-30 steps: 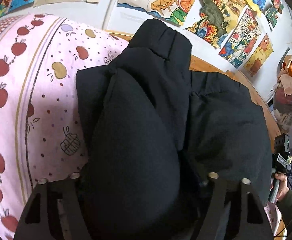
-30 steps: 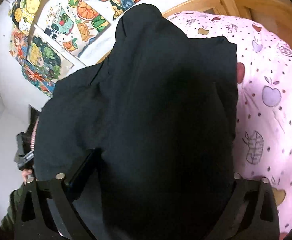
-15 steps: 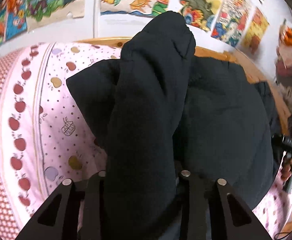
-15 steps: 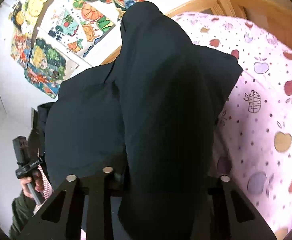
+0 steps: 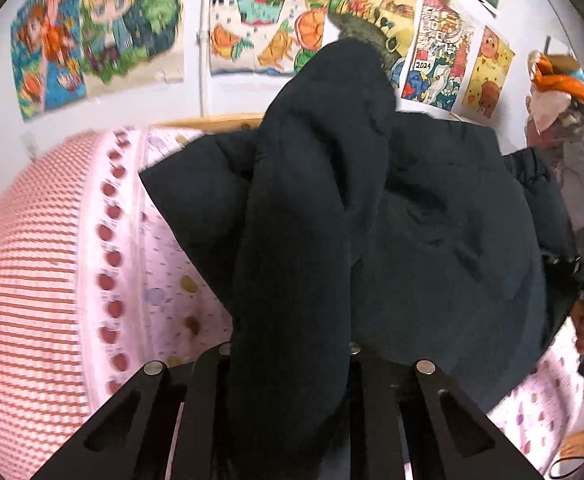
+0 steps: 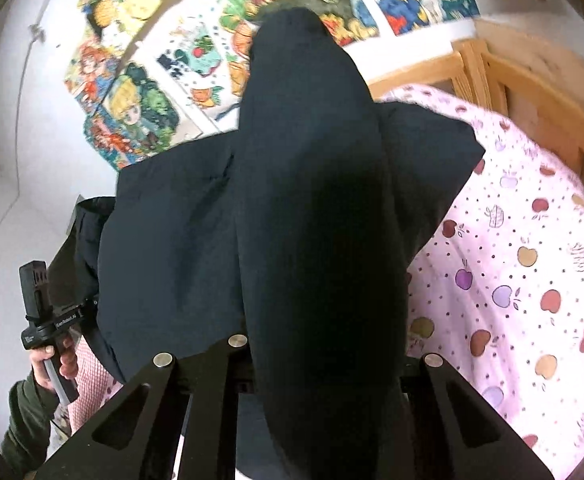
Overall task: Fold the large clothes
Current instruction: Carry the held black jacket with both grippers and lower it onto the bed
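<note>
A large black garment point(image 5: 431, 240) lies on a bed with a pink apple-print sheet point(image 5: 164, 280). My left gripper point(image 5: 288, 350) has a thick raised fold of the black cloth between its jaws, which are closing on it, and the fold hangs lifted off the sheet. In the right wrist view the same garment point(image 6: 172, 240) spreads to the left. My right gripper point(image 6: 323, 352) is closing on another bunched fold, held up above the sheet point(image 6: 511, 280). The cloth hides both grippers' inner pads.
A wooden bed frame point(image 6: 531, 92) borders the mattress at the far right. Colourful posters point(image 5: 132, 32) cover the white wall behind. A pile of other clothes point(image 5: 563, 140) sits at the right. A hand point(image 6: 48, 360) in a green sleeve holds the other gripper's handle.
Both grippers' jaws went from wide to narrow around folds of the black garment. Both rose, lifting the folds, so more of the wall and sheet shows.
</note>
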Motion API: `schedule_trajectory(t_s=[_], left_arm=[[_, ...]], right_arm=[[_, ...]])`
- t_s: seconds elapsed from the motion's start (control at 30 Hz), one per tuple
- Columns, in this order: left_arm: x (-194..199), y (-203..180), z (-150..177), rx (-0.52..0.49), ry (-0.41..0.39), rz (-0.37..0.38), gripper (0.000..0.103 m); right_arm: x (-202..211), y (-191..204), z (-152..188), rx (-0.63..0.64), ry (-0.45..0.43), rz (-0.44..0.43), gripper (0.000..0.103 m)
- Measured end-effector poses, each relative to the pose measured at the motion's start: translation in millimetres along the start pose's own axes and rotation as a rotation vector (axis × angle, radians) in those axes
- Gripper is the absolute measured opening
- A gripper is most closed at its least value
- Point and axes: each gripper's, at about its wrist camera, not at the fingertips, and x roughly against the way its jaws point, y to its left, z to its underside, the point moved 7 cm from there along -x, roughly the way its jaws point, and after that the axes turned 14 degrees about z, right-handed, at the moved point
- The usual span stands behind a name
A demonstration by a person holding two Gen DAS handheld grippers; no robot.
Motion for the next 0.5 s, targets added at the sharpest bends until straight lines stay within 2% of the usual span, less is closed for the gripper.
schedule_trajectory(t_s=[0.17,0.5], left_arm=[[25.1,2.5,10.1,0.016,0.007,-0.001,0.015],[76.5,13.7,17.3,0.031,-0.070,0.007,0.015]], right_arm=[[31.9,20.3,2.2,0.068,-0.029,0.018,0.016],[84.5,56.7,-0.5,0.123,-0.090,-0.006,0.016]])
